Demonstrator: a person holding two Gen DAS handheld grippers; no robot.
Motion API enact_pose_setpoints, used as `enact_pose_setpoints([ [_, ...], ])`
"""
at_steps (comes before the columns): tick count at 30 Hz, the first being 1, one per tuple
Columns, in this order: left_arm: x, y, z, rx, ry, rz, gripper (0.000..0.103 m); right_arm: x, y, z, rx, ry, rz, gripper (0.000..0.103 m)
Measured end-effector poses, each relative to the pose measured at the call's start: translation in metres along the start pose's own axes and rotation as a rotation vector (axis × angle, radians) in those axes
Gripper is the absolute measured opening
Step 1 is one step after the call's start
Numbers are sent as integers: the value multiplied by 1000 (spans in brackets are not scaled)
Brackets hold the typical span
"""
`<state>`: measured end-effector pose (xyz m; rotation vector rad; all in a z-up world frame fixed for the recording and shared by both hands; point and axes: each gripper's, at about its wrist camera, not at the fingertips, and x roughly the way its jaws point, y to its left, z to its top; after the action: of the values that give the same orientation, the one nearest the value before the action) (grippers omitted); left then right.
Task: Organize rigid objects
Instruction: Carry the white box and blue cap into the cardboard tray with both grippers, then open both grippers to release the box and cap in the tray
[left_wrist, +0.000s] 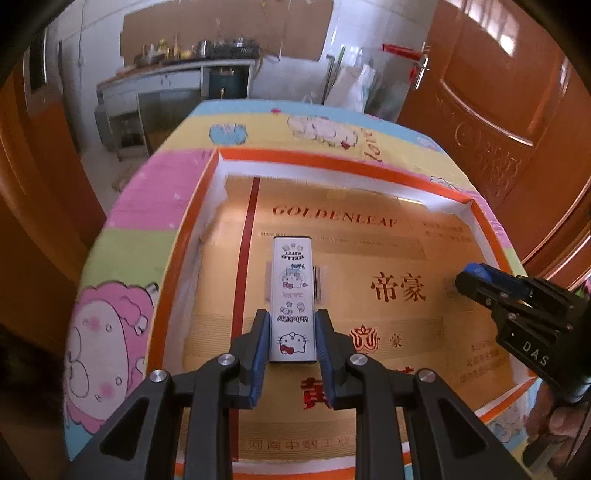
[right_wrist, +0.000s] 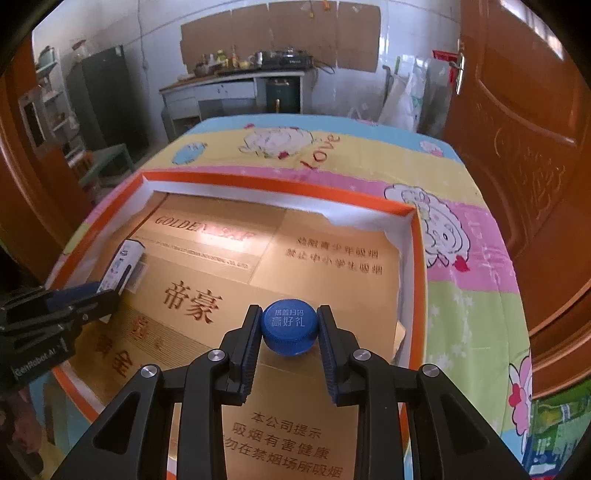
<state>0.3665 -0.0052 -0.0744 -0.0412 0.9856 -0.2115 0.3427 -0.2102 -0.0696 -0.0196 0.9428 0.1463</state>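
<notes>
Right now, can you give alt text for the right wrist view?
The right gripper is clamped on a blue bottle cap over a gold-lined orange tray. At left, the left gripper holds a white cartoon-printed box.

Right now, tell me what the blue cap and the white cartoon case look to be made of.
Blue cap: likely moulded plastic, matte, with a ribbed rim and printed top. White cartoon case: smooth and glossy with printed cartoons; plastic or coated metal, I can't tell which.
</notes>
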Motion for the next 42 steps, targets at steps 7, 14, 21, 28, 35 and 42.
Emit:
enact_pose_setpoints([
  [7,-2,7,-2,-37,-17,-50,25,8,0,-4,-15,21,-30,34],
  [14,-3,2,-4,44,-10,-91,47,9,-4,-7,-2,21,-35,50],
  [21,-24,-4,-5,84,-65,-43,62,-3,-3,-10,6,-14,-49,52],
  [28,-73,-7,-14,93,-206,-65,62,-46,-3,-17,36,-116,-87,52],
  [35,-123,2,-38,28,-307,-229,62,-114,14,-51,47,-241,-96,52],
  [42,-165,2,-80,12,-423,-106,62,-167,41,-105,19,-335,-122,53],
])
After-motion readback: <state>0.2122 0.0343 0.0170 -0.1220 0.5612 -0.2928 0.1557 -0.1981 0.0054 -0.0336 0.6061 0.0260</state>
